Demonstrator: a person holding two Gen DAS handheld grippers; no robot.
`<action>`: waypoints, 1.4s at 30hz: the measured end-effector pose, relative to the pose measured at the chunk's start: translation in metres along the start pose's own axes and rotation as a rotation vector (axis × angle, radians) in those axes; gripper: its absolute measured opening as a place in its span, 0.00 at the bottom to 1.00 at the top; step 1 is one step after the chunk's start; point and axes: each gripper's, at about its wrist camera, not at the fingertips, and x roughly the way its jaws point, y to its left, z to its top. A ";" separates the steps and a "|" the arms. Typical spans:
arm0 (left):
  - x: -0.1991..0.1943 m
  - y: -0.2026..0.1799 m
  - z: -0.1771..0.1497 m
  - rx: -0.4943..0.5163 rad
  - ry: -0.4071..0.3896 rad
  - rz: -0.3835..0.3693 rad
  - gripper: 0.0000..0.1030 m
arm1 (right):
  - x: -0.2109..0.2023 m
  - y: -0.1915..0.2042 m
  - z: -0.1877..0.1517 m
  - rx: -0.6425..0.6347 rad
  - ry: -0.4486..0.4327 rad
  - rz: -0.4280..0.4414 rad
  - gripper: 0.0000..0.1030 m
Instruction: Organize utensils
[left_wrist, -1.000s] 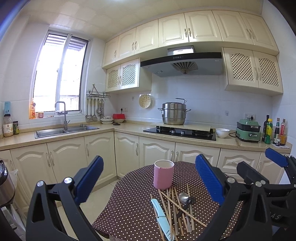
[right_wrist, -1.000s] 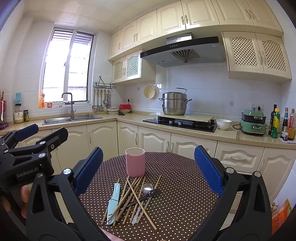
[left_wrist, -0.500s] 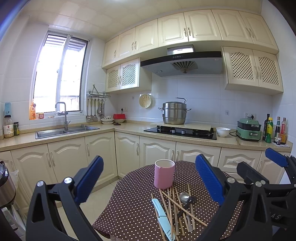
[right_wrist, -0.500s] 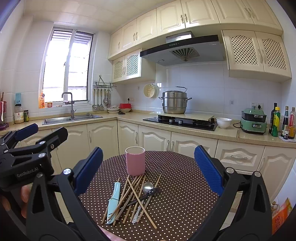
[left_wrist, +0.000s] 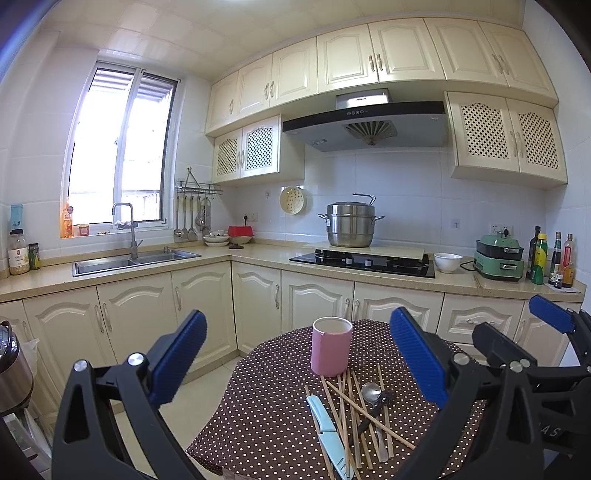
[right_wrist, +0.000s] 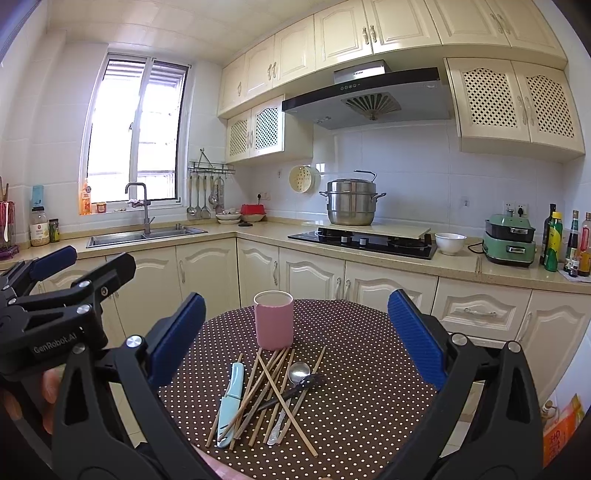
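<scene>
Wooden chopsticks (right_wrist: 271, 391), a spoon (right_wrist: 295, 376) and a knife (right_wrist: 229, 400) lie beside the pink cup (right_wrist: 273, 319), awaiting sorting; both the left tool (left_wrist: 297, 356) and right tool (right_wrist: 295, 338) hover spread wide, empty.

Daylight pours through the window (left_wrist: 118, 155) above the steel sink (left_wrist: 133, 260), cream cabinets (left_wrist: 351, 59) line white-tiled walls, and a steamer pot (left_wrist: 350, 224) sits under the hood (left_wrist: 364, 123).

Left gripper (left_wrist: 297, 350) and right gripper (right_wrist: 295, 328) both gape wide, empty.
</scene>
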 end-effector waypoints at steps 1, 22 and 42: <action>0.000 0.000 0.000 0.000 -0.001 0.001 0.95 | 0.000 0.000 0.000 0.000 0.000 0.001 0.94; 0.010 -0.002 -0.006 0.010 0.023 0.001 0.95 | 0.008 -0.002 -0.005 0.003 0.026 -0.001 0.94; 0.153 -0.011 -0.071 -0.038 0.502 -0.186 0.95 | 0.100 -0.056 -0.059 0.051 0.278 -0.050 0.94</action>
